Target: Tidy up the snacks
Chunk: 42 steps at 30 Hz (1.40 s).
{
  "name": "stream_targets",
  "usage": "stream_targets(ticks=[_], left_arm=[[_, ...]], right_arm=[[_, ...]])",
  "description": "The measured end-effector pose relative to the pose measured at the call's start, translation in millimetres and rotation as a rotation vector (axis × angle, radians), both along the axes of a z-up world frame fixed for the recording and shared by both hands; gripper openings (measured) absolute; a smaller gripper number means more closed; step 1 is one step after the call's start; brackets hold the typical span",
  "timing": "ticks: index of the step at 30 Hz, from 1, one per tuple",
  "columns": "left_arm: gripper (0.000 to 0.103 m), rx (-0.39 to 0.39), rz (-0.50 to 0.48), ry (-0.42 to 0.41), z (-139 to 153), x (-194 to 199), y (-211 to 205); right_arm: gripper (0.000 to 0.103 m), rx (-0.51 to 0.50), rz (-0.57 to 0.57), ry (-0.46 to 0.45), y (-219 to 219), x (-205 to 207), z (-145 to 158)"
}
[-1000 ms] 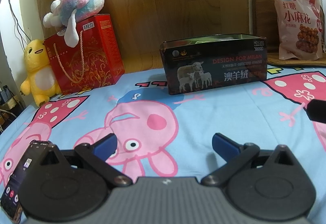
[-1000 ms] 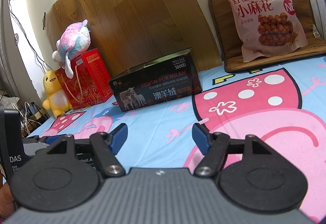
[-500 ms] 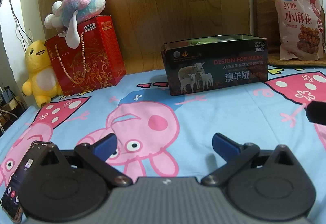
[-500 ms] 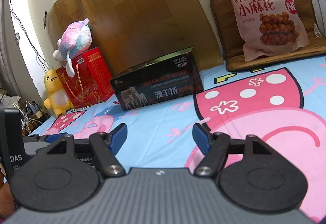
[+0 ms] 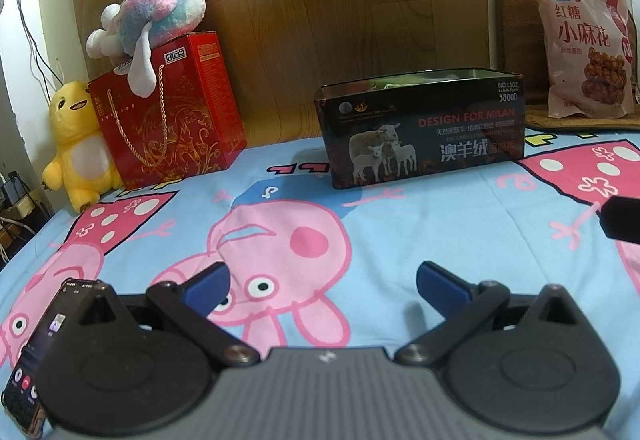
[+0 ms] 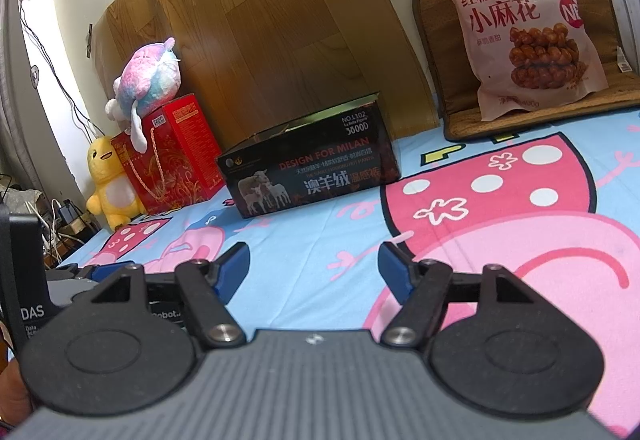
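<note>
A pink snack bag (image 5: 584, 48) with Chinese print leans upright at the back right on a brown mat; it also shows in the right wrist view (image 6: 528, 28). A dark open-topped box (image 5: 424, 132) with sheep pictures stands on the bed in the middle, also in the right wrist view (image 6: 312, 172). My left gripper (image 5: 324, 288) is open and empty, low over the bed, well short of the box. My right gripper (image 6: 314, 268) is open and empty, low over the bed, in front of the box and the bag.
A red gift bag (image 5: 168, 112) with a pastel plush toy (image 5: 156, 16) on top and a yellow plush (image 5: 76, 152) stand at the back left. A phone (image 5: 40, 352) lies by the left gripper. A wooden board (image 5: 340, 0) leans on the wall. The bedsheet (image 5: 440, 232) is cartoon-printed.
Both grippers have shifted only slightly; the view in each has barely moved. Both stay open and empty.
</note>
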<state>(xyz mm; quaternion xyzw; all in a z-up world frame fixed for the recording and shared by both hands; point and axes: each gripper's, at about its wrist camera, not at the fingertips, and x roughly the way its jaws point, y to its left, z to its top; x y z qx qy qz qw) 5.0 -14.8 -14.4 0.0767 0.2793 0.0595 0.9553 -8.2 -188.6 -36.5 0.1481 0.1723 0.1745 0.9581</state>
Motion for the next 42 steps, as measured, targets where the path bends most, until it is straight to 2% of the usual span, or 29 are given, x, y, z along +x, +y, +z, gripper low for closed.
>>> stream_targets(ticks=[42], left_arm=[[0.103,-0.012,-0.015,0.015,-0.2,2.1,-0.1]], right_arm=[[0.073,0.001,0.004,-0.002,-0.9,0.1,0.5]])
